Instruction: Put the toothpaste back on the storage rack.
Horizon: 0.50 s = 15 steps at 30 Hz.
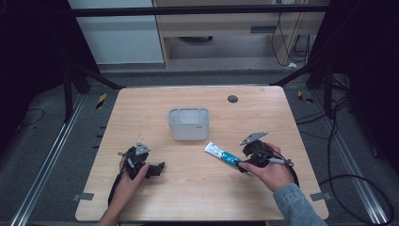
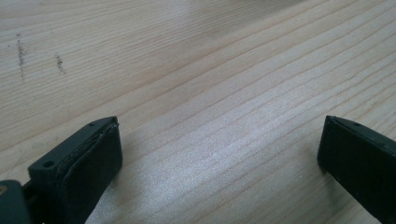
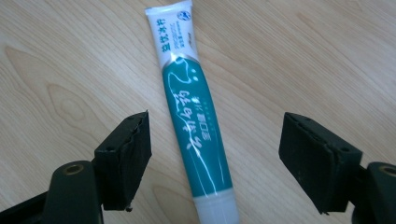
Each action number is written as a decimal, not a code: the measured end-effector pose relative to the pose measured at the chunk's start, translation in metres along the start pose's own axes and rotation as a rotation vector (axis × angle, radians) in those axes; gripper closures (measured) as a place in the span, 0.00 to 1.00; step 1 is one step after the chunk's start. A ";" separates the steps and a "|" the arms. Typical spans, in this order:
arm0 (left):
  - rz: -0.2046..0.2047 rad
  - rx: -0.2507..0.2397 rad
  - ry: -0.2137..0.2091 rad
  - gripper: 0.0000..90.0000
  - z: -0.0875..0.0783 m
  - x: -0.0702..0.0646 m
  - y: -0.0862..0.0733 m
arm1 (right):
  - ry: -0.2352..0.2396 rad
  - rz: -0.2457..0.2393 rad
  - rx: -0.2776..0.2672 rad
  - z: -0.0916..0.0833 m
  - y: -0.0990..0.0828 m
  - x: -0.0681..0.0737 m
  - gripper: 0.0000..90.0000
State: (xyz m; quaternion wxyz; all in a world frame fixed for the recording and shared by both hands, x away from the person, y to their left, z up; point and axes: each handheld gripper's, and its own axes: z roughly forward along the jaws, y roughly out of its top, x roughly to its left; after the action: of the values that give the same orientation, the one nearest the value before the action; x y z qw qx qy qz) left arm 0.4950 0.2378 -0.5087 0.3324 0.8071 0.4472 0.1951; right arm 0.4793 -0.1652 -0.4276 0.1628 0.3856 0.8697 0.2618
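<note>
The wooden table [image 1: 197,188] takes up the middle of the high view, with a grey tub [image 1: 188,124] standing upright at its centre, just above the middle of the frame. Nothing can be seen inside the tub from this angle.

At lower right of the high view, the right gripper [image 1: 241,165] sits over the cap end of a toothpaste tube [image 1: 221,153], which lies flat on the table just to the lower right of the tub, apart from it. In the right gripper view the tube [image 3: 194,116] runs from the top centre down to the bottom centre, white crimped end up, cap end down, between the 2 jaws. These stand wide, with bare wood on either side of the tube, so nothing is gripped yet.

At lower left, the left gripper [image 1: 159,168] rests on the table, its jaws wide apart and empty over bare wood.

The job looks barely begun: the tube is lined up but not yet grasped, and lifting it, probably into the tub, remains.
</note>
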 end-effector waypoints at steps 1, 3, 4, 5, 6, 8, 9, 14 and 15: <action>0.000 0.000 0.000 0.00 0.000 0.000 0.000 | 0.005 -0.007 0.004 0.002 0.003 0.000 0.29; 0.000 0.000 0.000 0.00 0.000 0.000 0.000 | 0.010 -0.020 0.016 0.005 0.009 0.002 0.30; 0.000 0.000 0.000 0.00 0.000 0.000 0.000 | 0.015 -0.023 0.023 0.006 0.012 0.002 0.31; 0.000 0.000 0.000 0.00 0.000 0.000 0.000 | 0.018 -0.029 0.031 0.008 0.015 0.003 0.32; 0.000 0.000 0.000 0.00 0.000 0.000 0.000 | 0.019 -0.037 0.039 0.010 0.019 0.004 0.32; 0.000 0.000 0.000 0.00 0.000 0.000 0.000 | 0.028 -0.053 0.050 0.014 0.026 0.004 0.34; 0.000 0.000 0.000 0.00 0.000 0.000 0.000 | 0.030 -0.057 0.057 0.016 0.030 0.005 0.35; 0.000 0.000 0.000 0.00 0.000 0.000 0.000 | 0.052 -0.078 0.095 0.027 0.044 0.007 0.42; 0.000 0.000 0.000 0.00 0.000 0.000 0.000 | 0.061 -0.077 0.108 0.030 0.046 0.007 0.43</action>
State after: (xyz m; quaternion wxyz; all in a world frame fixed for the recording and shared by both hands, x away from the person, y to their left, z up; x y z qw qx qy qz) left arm 0.4950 0.2378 -0.5088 0.3325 0.8071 0.4473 0.1950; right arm 0.5160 -0.1240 -0.4259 0.1251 0.3517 0.9014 0.2195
